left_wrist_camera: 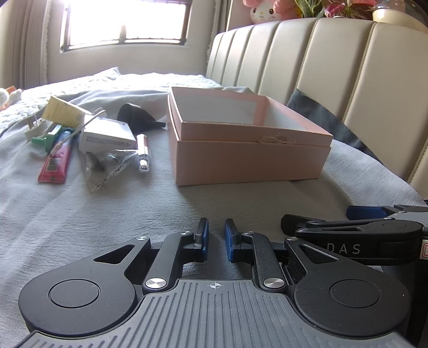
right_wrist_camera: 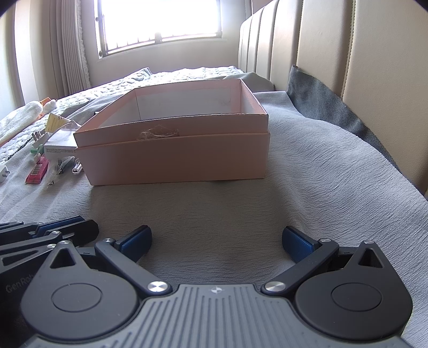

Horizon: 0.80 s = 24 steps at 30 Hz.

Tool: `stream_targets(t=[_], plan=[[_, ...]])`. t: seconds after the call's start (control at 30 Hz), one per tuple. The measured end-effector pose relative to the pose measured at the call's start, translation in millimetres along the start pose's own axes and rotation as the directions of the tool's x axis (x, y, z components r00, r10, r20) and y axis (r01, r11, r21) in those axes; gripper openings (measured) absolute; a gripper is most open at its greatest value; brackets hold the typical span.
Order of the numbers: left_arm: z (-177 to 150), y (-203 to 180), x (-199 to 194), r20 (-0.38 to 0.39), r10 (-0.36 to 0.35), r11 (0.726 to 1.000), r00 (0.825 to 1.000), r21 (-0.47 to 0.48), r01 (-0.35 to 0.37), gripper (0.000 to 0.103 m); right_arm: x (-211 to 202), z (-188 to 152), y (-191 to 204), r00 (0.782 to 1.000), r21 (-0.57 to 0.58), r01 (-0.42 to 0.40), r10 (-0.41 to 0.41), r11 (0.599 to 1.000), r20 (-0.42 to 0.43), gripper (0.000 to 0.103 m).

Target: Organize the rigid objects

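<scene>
An open pink box (left_wrist_camera: pixel 248 158) sits on the grey bedspread, also in the right wrist view (right_wrist_camera: pixel 174 158); it looks empty inside. Left of it lies a pile: a red toothpaste tube (left_wrist_camera: pixel 57 158), a white carton (left_wrist_camera: pixel 107 135), a small silver-pink tube (left_wrist_camera: pixel 143 151), a clear plastic bag (left_wrist_camera: pixel 107 166), a yellow-tagged item (left_wrist_camera: pixel 62 111), a white plug (left_wrist_camera: pixel 34 125) and a dark object (left_wrist_camera: pixel 136 115). My left gripper (left_wrist_camera: pixel 216 238) rests low near the bedspread, nearly shut and empty. My right gripper (right_wrist_camera: pixel 216 241) is open and empty, beside the left one (right_wrist_camera: pixel 48 235).
A padded beige headboard (left_wrist_camera: pixel 334 67) runs along the right. A dark grey cloth (right_wrist_camera: pixel 329 107) lies against it. A window (right_wrist_camera: pixel 160 21) is at the far end, with a plush toy and plants (left_wrist_camera: pixel 267 10) above the headboard.
</scene>
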State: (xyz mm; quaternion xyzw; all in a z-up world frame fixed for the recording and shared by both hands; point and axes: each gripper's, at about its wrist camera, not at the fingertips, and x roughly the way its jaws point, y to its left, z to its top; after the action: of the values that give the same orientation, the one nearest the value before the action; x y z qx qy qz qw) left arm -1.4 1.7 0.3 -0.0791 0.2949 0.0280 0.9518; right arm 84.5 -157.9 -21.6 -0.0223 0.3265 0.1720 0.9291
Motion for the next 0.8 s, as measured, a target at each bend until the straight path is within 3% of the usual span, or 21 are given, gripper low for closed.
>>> stream_targets(t=[0.5,0.8], plan=[[0.3,2.4,-0.4,0.001,-0.011,0.999,1.000,-0.032,0.011,0.016,1.3,0.4,-4.0,1.000,0.007,-0.027,0.027,1.000,-0.009,0.103],[0.5,4.4,-1.4,0.001,-0.022,0.998,1.000,-0.050,0.022,0.016,4.9,10.1,-5.5,0.992,-0.046,-0.070,0.065,0.996,-0.106,0.103]])
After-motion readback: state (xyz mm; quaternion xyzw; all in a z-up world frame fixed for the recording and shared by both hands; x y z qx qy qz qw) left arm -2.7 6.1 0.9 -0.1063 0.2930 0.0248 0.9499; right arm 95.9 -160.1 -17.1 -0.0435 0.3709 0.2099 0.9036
